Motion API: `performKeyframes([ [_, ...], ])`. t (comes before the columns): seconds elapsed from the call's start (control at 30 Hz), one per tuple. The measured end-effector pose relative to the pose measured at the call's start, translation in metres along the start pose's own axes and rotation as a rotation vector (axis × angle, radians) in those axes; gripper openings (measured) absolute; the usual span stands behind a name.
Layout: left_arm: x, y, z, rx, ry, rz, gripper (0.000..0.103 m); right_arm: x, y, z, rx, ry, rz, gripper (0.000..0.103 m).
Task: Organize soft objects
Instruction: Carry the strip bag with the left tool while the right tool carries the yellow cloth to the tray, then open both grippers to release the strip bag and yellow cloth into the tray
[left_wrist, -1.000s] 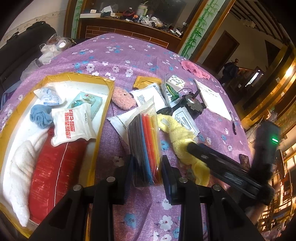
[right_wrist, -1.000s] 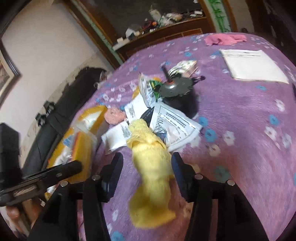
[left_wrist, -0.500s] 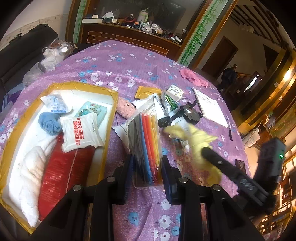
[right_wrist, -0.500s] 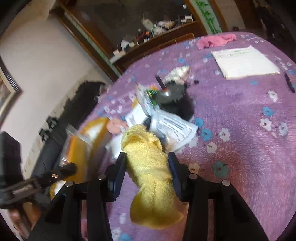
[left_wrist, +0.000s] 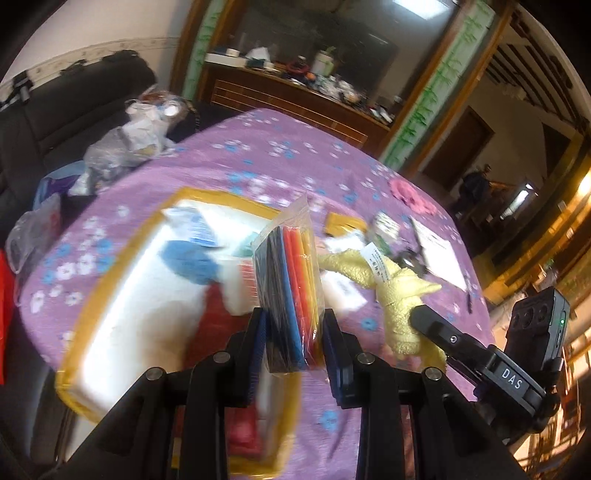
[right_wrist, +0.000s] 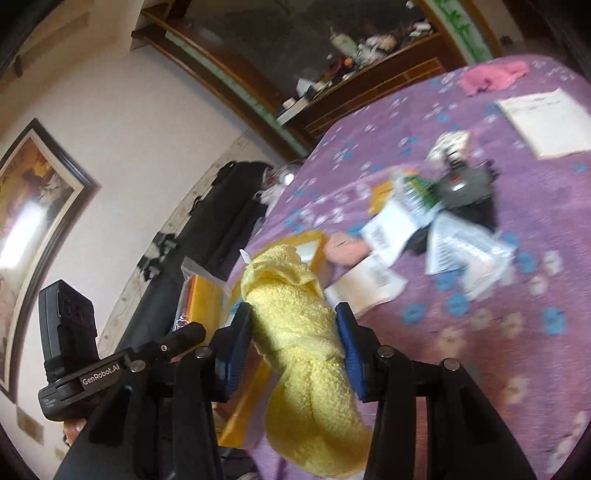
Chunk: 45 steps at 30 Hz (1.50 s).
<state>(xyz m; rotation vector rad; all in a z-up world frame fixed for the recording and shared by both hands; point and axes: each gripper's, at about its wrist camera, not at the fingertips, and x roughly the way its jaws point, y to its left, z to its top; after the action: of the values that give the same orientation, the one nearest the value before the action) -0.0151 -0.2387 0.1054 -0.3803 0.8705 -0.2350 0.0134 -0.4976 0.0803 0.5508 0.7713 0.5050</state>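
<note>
My left gripper (left_wrist: 293, 325) is shut on a clear bag of coloured cloths (left_wrist: 290, 291) and holds it above the right rim of the yellow-edged tray (left_wrist: 107, 295). The tray holds a blue cloth (left_wrist: 188, 264), white towels and a red pillow. My right gripper (right_wrist: 293, 332) is shut on a yellow towel (right_wrist: 299, 343), lifted off the purple flowered table (right_wrist: 517, 332). The towel (left_wrist: 399, 291) and the right gripper show at the right of the left wrist view. A pink fuzzy item (right_wrist: 347, 247) lies beside the tray.
Paper packets (right_wrist: 391, 229) and a black motor-like part (right_wrist: 465, 188) lie mid-table. A white sheet (right_wrist: 546, 122) and a pink cloth (right_wrist: 491, 77) lie at the far side. A black sofa with plastic bags (left_wrist: 129, 144) stands left of the table.
Both grippers rose and moved left toward the tray. The yellow towel came off the table in the right gripper. The bag stays held in the left gripper.
</note>
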Motion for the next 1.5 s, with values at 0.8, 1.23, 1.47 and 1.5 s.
performKeyframes([
  [0.8,0.023,0.091,-0.018,0.105,0.105,0.289,0.031,0.115,0.076,-0.04,-0.114,0.165,-0.064,0.045],
  [1.23,0.015,0.107,-0.014,-0.052,0.058,0.19,0.076,0.094,0.068,-0.036,-0.099,0.108,-0.02,0.064],
  [1.47,-0.002,0.069,-0.008,-0.029,-0.037,0.127,0.079,0.051,0.058,-0.024,-0.152,0.017,-0.002,0.074],
  [1.5,-0.003,0.064,-0.008,-0.024,-0.045,0.124,0.079,0.045,0.055,-0.023,-0.153,0.008,-0.002,0.075],
])
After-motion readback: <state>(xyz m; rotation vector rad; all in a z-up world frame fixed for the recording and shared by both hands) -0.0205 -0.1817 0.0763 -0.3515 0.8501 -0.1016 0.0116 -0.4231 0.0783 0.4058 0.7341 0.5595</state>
